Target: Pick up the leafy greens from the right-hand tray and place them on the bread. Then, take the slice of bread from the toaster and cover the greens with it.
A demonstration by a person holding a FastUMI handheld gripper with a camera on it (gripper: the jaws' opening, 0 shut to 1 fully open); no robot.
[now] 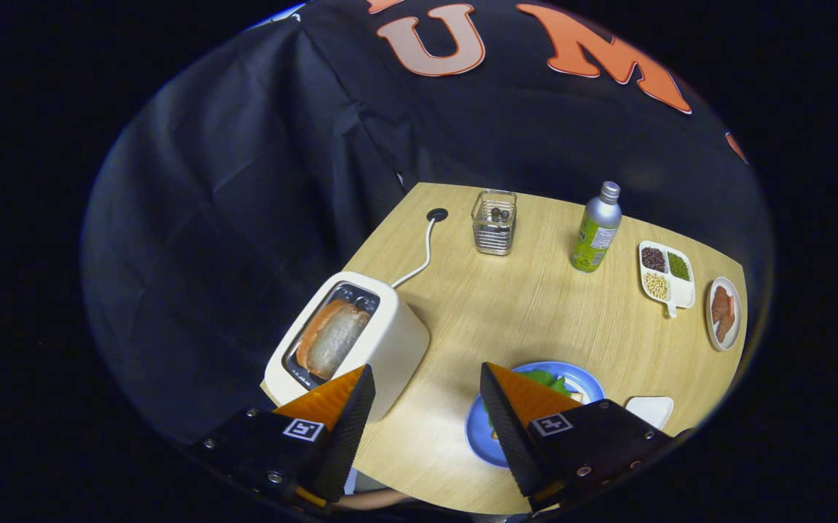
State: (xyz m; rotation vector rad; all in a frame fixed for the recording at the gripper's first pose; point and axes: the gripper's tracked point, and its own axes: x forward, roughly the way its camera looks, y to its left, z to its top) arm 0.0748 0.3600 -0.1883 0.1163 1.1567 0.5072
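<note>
1. Black cloth booth wall (259,167) behind and to the left; pale wood-grain round table (506,312) in front of it, with a cable port (436,214) near the far rim and a white cord (422,258) running from it.
2. Farthest left on the table: white toaster (350,349), at the table's near-left rim, slot up, slice of bread (332,338) seated inside, not yet lifted. Second half of the task judged still to do.
3. Gripper (426,396) held above the table, jaws wide apart and holding nothing; left finger just over the toaster's near corner, bare tabletop between the fingers.
4. Right of the gap: blue plate (478,436), partly hidden behind the right finger, with leafy greens (546,379) lying on it and a pale bread corner (576,397) peeking out beside them. Greens step judged done, though the bread beneath is mostly covered.
5. Just right of the plate: white tray (651,408), contents not discernible.
6. Farther back, left to right: clear wire-lined holder (494,221), silver bottle with green label (597,229), divided white dish of beans (666,274), small oval plate with reddish slices (724,314) at the right rim.
7. Likely remaining: close on the toaster slice, carry it rightward, lay it over the greens.
</note>
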